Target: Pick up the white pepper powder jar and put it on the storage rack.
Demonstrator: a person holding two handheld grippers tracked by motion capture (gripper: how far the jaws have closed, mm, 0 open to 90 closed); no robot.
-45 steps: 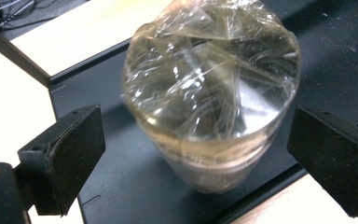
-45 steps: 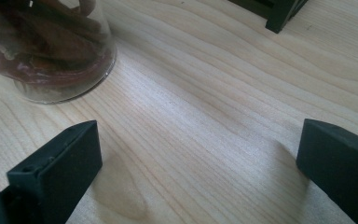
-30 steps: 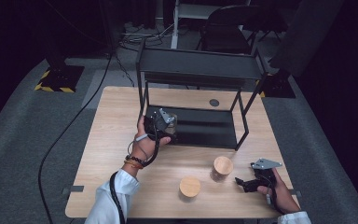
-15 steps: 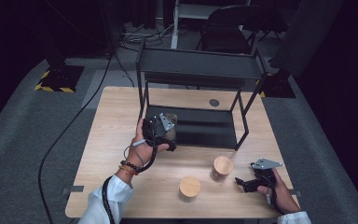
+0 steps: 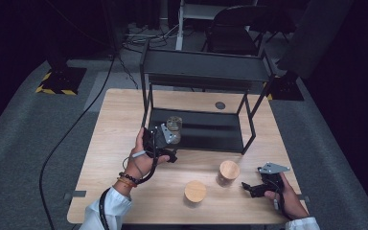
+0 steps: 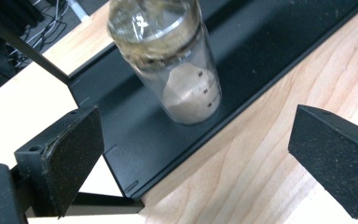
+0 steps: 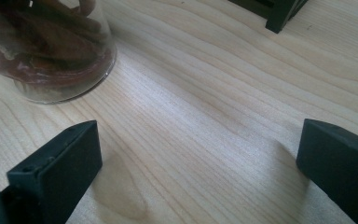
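A clear glass jar (image 6: pixel 182 60) with a clear lid and tan powder inside stands upright on the bottom tray (image 6: pixel 261 56) of a black metal shelf (image 5: pixel 206 62). My left gripper (image 6: pixel 200 144) is open just short of that jar, with both jaws apart from it. In the high view the jar (image 5: pixel 174 124) is at the tray's front left, directly beyond the left gripper (image 5: pixel 169 135). My right gripper (image 7: pixel 198 158) is open over bare wood, with a glass jar of brown pieces (image 7: pixel 42 51) off to its left. It rests low at the table's front right, right gripper (image 5: pixel 248 188).
Two jars with round wooden lids stand on the wooden table (image 5: pixel 120 120), one (image 5: pixel 229 170) nearer the shelf, the other (image 5: pixel 195 190) closer to the front edge. A shelf foot (image 7: pixel 279 14) is ahead of the right gripper. A chair and cables lie beyond the table.
My left gripper has drawn back a little toward the table's near side, and the glass jar now stands free of its jaws on the tray. The right gripper has stayed put.
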